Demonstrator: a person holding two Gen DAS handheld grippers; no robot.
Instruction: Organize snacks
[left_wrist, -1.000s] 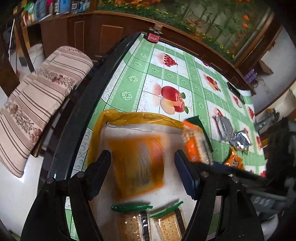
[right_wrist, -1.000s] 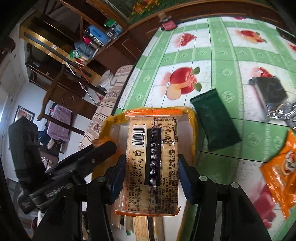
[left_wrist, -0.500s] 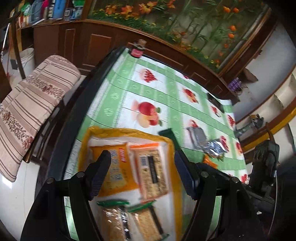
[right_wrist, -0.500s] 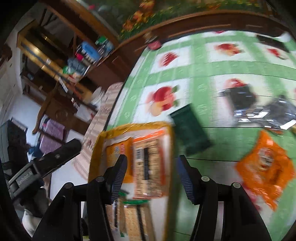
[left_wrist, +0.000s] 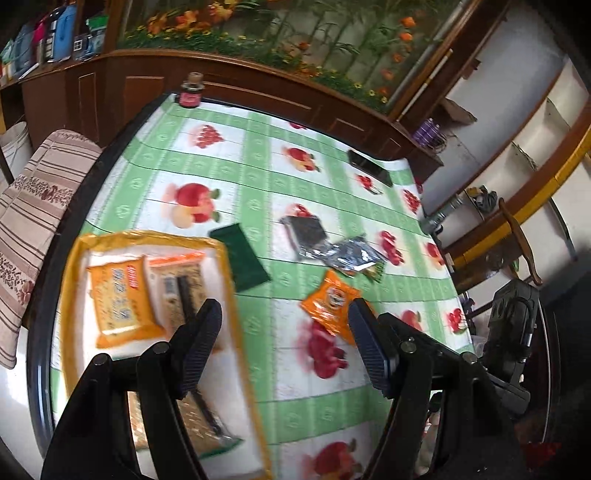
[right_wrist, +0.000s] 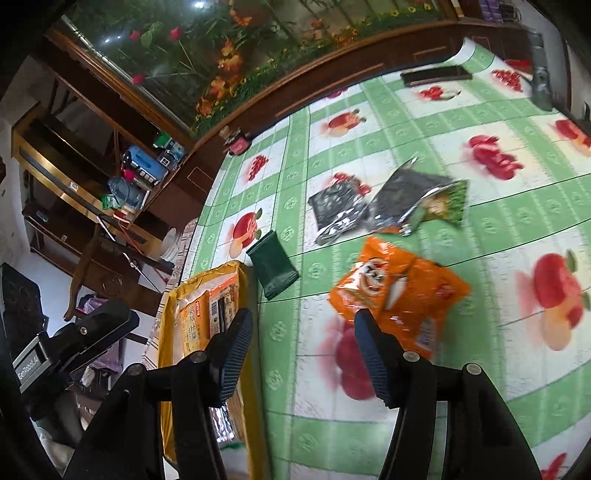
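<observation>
Right wrist view shows the right gripper (right_wrist: 303, 354) empty, jaws parted about halfway — they have just been opening, with nothing between them — above the cloth just short of the orange bag (right_wrist: 399, 291). That bag looks like the next pick. Come down with the jaws straddling its near edge and pinch the seam, not the puffed middle. The left gripper (left_wrist: 284, 347) also hangs half open and empty, between the tray (left_wrist: 70, 295) — already holding packets — and the loose snacks.
</observation>
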